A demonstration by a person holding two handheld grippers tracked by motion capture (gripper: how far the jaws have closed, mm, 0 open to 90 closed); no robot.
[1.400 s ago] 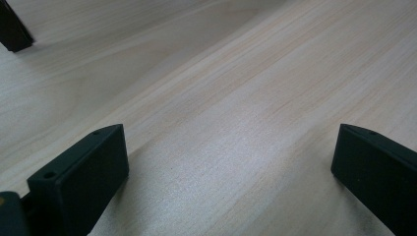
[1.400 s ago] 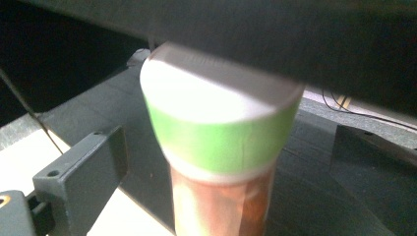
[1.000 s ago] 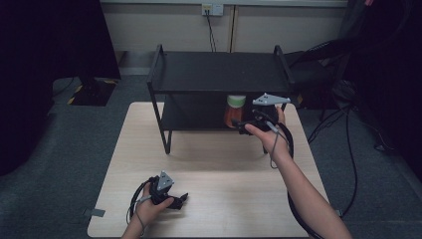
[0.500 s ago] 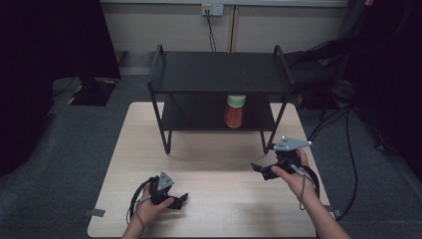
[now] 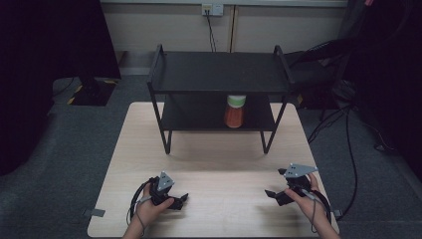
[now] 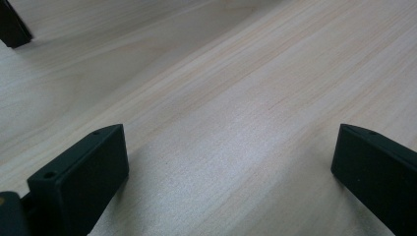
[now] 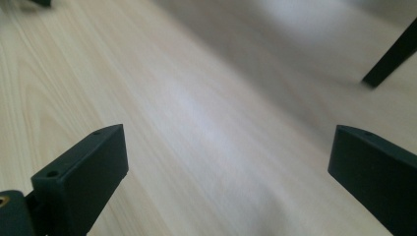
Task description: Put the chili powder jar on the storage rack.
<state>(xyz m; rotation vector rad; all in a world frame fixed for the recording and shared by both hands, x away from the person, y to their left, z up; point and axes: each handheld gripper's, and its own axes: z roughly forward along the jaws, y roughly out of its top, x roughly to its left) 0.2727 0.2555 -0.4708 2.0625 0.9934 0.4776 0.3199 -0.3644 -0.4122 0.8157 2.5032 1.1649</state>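
Room: grey carpet floor, pale wall behind with one socket plate, dark surroundings, cables on the right.
Counter: one, light wood, grain plain in both gripper views, bare between the tools.
Shelf rack: one, black metal, two tiers, standing at the counter's far half; top tier bare.
Bottle: one, orange body with a pale green cap, upright on the rack's lower tier, right of centre, well apart from both tools.
Left tool: one, held low at the counter's near left; jaws spread wide, nothing between them.
Right tool: one, held at the near right; jaws spread wide, gripping nothing.
Writing: none legible.
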